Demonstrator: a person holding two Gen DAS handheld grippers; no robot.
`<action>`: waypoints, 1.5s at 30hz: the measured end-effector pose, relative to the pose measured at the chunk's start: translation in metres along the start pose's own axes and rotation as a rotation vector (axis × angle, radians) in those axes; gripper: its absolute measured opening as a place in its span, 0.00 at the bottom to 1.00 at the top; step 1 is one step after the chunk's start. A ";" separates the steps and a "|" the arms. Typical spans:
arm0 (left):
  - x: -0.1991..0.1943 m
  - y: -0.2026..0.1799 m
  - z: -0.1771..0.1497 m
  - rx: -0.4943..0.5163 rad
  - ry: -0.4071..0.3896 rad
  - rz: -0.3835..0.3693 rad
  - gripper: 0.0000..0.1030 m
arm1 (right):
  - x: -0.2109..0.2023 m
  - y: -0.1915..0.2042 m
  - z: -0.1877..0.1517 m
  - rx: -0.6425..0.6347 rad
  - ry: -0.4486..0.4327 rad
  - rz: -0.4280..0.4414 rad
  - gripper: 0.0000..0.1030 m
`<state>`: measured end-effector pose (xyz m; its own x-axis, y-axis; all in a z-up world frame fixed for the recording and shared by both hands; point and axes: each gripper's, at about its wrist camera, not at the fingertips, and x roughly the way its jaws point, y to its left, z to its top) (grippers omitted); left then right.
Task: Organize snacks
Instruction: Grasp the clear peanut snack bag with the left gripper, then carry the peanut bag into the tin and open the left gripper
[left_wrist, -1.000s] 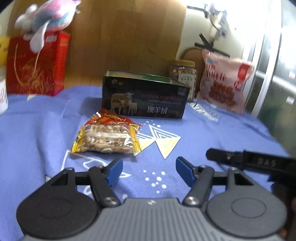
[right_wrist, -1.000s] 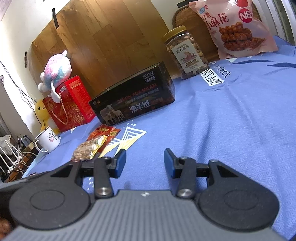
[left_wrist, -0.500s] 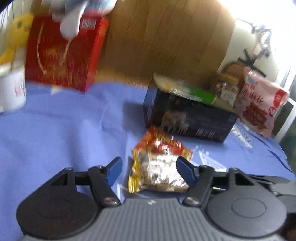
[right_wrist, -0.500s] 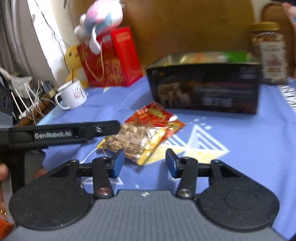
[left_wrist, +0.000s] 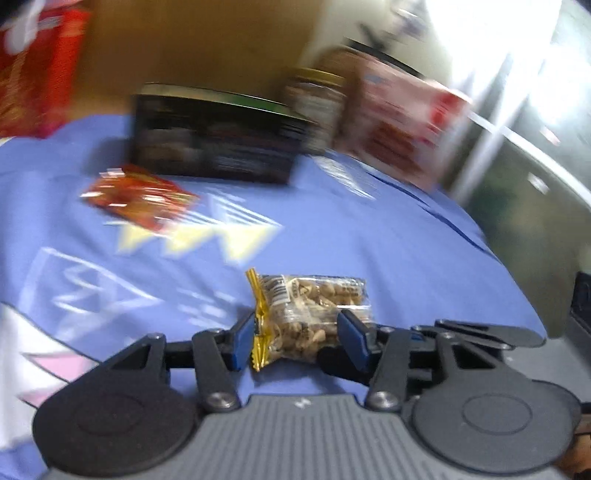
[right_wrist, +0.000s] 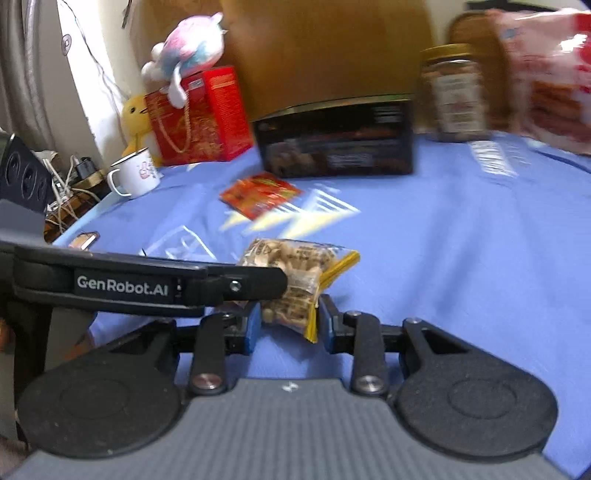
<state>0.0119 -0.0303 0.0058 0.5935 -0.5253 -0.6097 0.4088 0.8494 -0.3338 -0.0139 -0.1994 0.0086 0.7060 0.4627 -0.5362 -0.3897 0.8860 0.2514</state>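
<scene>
A clear packet of peanuts (left_wrist: 314, 299) with gold edges hangs just above the blue cloth, pinched from two sides. My left gripper (left_wrist: 298, 341) has its blue pads against the packet's ends and its jaws are closing. My right gripper (right_wrist: 290, 325) also has its jaws closing, with the same peanut packet (right_wrist: 291, 258) between its pads. The left gripper's black finger (right_wrist: 240, 284) crosses the right wrist view from the left and reaches the packet. A red snack packet (left_wrist: 140, 199) lies alone on the cloth farther back, also visible as the red packet (right_wrist: 260, 194).
A black tin box (right_wrist: 332, 144) stands behind the red packet. A nut jar (right_wrist: 454, 92) and a pink snack bag (right_wrist: 554, 74) are at the back right. A red gift bag (right_wrist: 195, 114) with a plush toy and a white mug (right_wrist: 135, 173) are at the back left.
The peanut packet has come off the red packet and moved nearer, now between both grippers. Both pairs of jaws have narrowed onto it, and both views have swung.
</scene>
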 end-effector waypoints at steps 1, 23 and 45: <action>0.002 -0.011 -0.002 0.028 0.008 -0.012 0.47 | -0.008 -0.002 -0.006 -0.006 -0.009 -0.023 0.37; 0.000 -0.020 0.004 0.026 0.088 -0.069 0.39 | -0.025 0.012 -0.031 -0.117 -0.104 -0.155 0.40; 0.075 0.039 0.195 0.096 -0.207 0.160 0.58 | 0.096 -0.019 0.153 -0.198 -0.315 -0.218 0.57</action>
<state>0.2075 -0.0463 0.0865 0.7809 -0.3921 -0.4862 0.3561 0.9190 -0.1692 0.1513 -0.1672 0.0756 0.9184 0.2795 -0.2801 -0.2958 0.9551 -0.0169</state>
